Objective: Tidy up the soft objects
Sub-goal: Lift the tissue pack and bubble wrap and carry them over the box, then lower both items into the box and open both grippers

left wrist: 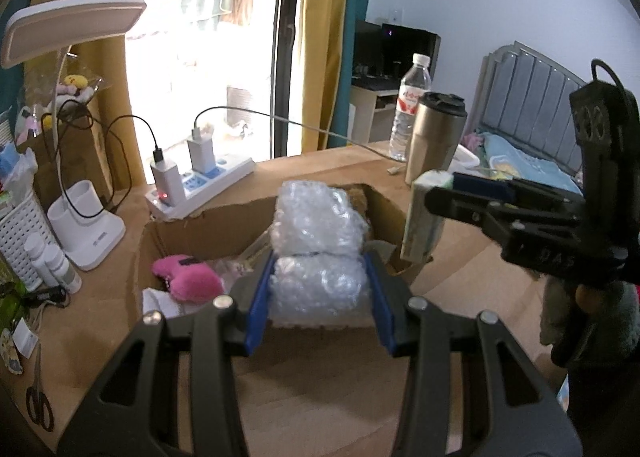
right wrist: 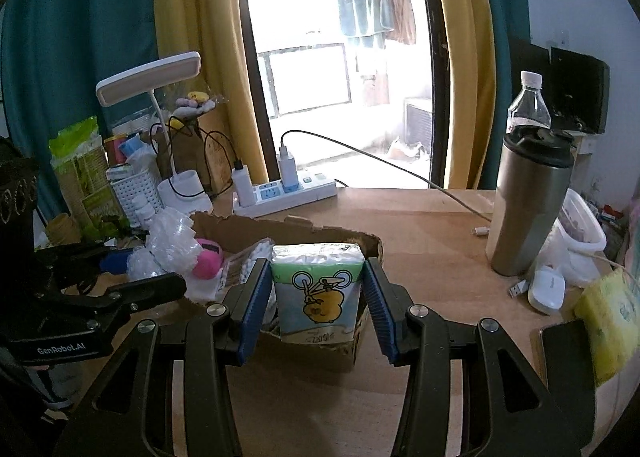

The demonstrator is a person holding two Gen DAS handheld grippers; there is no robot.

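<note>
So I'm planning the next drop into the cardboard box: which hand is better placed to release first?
Probably left: the left gripper holds the bubble wrap over the cardboard box. The right gripper holds the tissue pack at the box's corner.

**Count of things around the cardboard box**

One cardboard box [right wrist: 360,245] sits on the one desk [right wrist: 420,225]. Inside it lies one pink plush toy [left wrist: 188,277]. Above it are two claws, the left claw [left wrist: 320,289] and the right claw [right wrist: 318,297], with one bubble-wrap bundle [left wrist: 316,237] and one tissue pack [right wrist: 318,293]. Behind the box: one power strip [right wrist: 288,193] bearing two white chargers [right wrist: 286,167], and one desk lamp [right wrist: 152,77]. Right of the box: one steel tumbler [right wrist: 528,201], one water bottle [right wrist: 528,105], one white mouse [right wrist: 546,289]. Left of it: one pair of scissors [left wrist: 38,401], one white basket [right wrist: 134,189].
</note>
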